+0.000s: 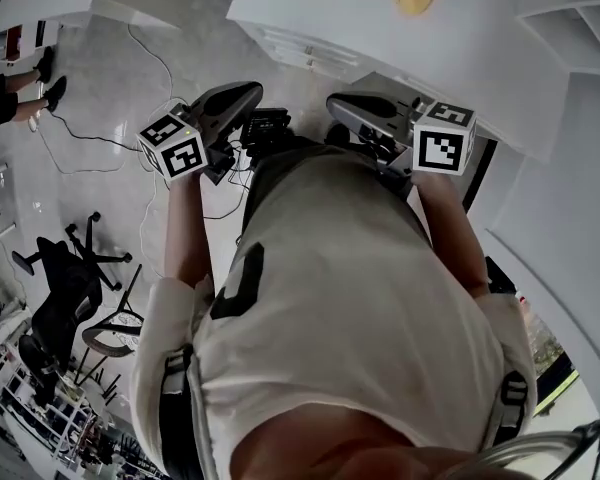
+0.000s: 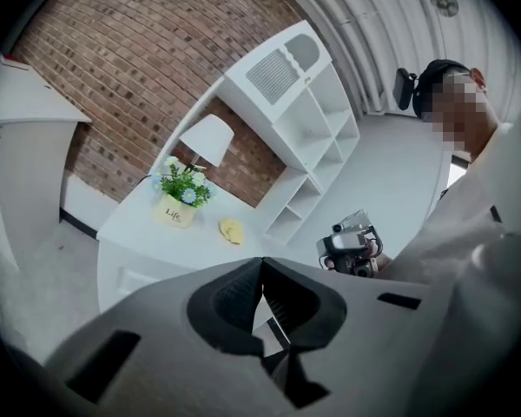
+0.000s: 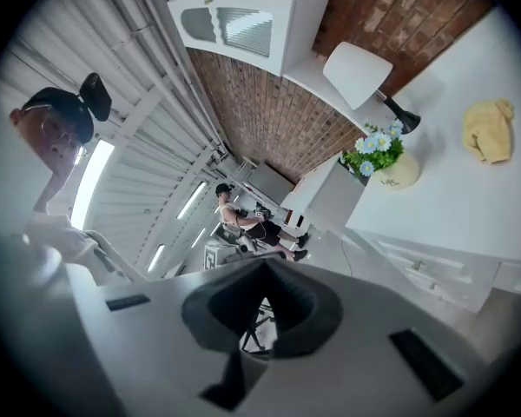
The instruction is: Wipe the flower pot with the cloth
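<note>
Before the table (image 1: 480, 43), left gripper (image 1: 251, 93) and right gripper (image 1: 337, 104) are closed, empty.

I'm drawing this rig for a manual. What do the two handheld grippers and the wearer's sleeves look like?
The left gripper and right gripper match: smooth grey shells, dark ribbed pads, and a white cube printed with black square markers on each. The person wears short white sleeves with black straps.
</note>
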Motion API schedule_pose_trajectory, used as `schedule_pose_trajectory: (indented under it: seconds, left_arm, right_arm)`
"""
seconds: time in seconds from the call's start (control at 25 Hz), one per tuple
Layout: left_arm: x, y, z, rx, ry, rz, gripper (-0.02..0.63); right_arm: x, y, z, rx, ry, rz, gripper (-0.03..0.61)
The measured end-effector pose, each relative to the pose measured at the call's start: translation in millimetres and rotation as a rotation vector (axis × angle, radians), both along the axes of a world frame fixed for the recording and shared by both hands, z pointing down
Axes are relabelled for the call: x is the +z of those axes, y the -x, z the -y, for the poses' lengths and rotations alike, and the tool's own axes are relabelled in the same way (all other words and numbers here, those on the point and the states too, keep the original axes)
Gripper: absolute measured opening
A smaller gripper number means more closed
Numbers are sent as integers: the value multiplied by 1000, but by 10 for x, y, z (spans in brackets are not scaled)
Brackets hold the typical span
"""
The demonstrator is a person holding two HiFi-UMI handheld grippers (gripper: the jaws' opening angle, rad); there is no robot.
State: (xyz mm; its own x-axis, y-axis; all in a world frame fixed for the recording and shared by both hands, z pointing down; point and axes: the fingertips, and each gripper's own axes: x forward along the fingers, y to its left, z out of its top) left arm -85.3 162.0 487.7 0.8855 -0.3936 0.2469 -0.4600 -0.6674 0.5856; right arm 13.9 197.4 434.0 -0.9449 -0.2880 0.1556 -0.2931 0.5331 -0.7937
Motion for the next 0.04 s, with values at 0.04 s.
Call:
schedule_pose_trajectory:
  seconds: [0.04]
  left_arm:
    - [16,87,-4,-8,2,5,20]
  right_arm:
    - [-14,72,1,-3,-2,-9,11]
